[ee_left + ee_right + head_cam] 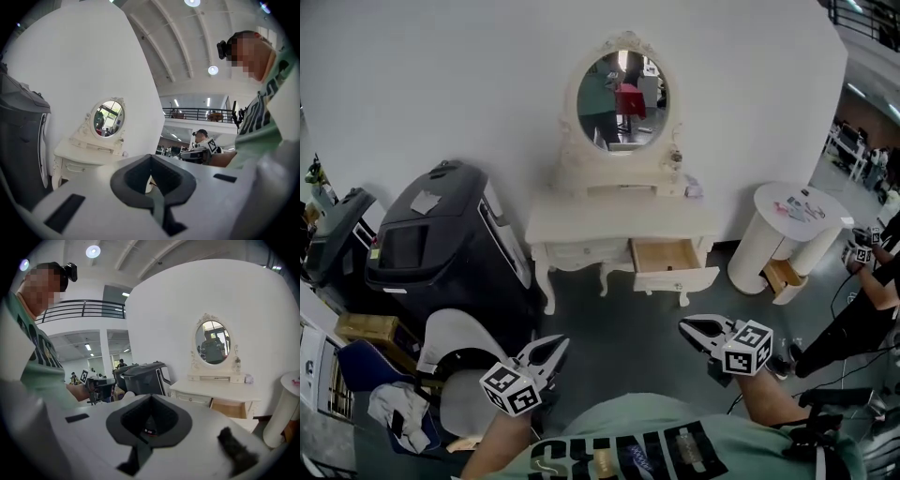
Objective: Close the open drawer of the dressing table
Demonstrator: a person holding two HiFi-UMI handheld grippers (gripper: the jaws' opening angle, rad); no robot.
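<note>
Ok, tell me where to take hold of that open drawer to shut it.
Probably the front panel of the drawer, at its middle, coming straight from the front: it stands pulled out toward you, face upright, so a level push should slide it in.

The left gripper [551, 351] juts forward from a bare forearm [499, 439], jaws pressed together on nothing (marker cube nearest the wrist). Well to its right, the right gripper [689, 328] is likewise closed and empty.
</note>
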